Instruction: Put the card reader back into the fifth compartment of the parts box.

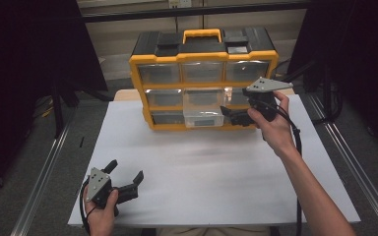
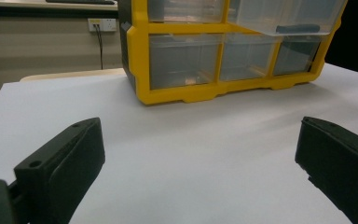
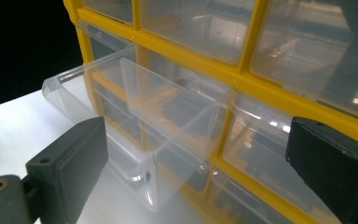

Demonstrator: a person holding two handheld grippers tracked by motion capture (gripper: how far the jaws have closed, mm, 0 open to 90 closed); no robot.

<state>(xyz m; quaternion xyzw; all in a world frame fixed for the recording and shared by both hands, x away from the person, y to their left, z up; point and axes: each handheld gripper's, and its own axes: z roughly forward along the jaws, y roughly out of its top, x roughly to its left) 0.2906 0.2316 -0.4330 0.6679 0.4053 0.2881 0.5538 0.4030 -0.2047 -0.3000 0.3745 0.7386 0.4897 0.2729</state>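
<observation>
the right hand-held gripper (image 1: 237, 116) is hovering wide open beside the pulled-out clear drawer (image 1: 203, 111); the left hand-held gripper (image 1: 126, 177) is resting open, empty, on the bench (image 1: 216, 167).

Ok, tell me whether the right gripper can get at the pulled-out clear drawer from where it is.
Probably yes. The right gripper is open and sits just beside the pulled-out drawer of the yellow organizer. In the right gripper view, nothing stands between its jaws and the drawer's side wall.

Right tongs (image 1: 232, 115) gape beside the pulled-out clear drawer (image 1: 203, 112).
</observation>
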